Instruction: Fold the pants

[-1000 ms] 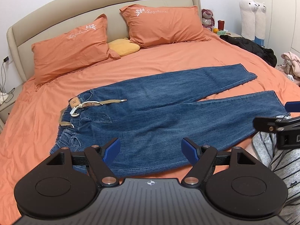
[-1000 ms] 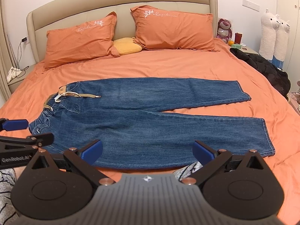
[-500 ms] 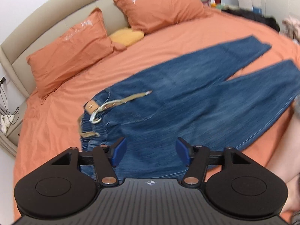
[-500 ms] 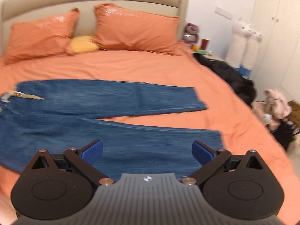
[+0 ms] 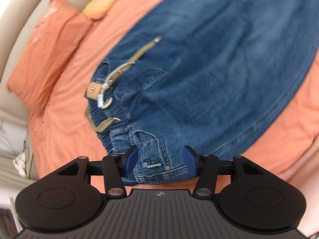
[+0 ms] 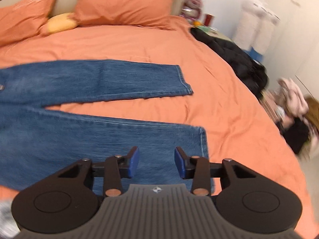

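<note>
A pair of blue jeans (image 5: 199, 75) lies spread flat on a bed with an orange sheet (image 6: 139, 39), its two legs parted in a narrow V.

In the left wrist view the waistband fills the middle of the frame, with a tan belt (image 5: 123, 63) threaded loosely through it and a brown leather patch (image 5: 93, 88) beside the buckle rings. The left tongs (image 5: 160, 162) sit low in the centre, right over the near corner of the waistband by a riveted pocket. Their blue pads (image 5: 131, 158) stand apart with denim showing between them; the gap is moderate and nothing is clamped. Whether the pads touch the cloth I cannot tell.

In the right wrist view the right tongs (image 6: 156, 162) hang over the hem end of the nearer leg, low in the centre of the frame. Their blue pads (image 6: 134, 161) are also parted, somewhat narrower, and grip nothing. The farther leg ends at its hem near mid frame.

Two orange pillows (image 6: 123, 4) lean against the beige headboard at the top, with a yellow cushion (image 6: 59, 23) tucked between them. A black garment (image 6: 235, 59) is heaped on the right edge of the bed, and white plush toys (image 6: 253, 27) stand by the wall at upper right. This view is blurred toward the right edge.
</note>
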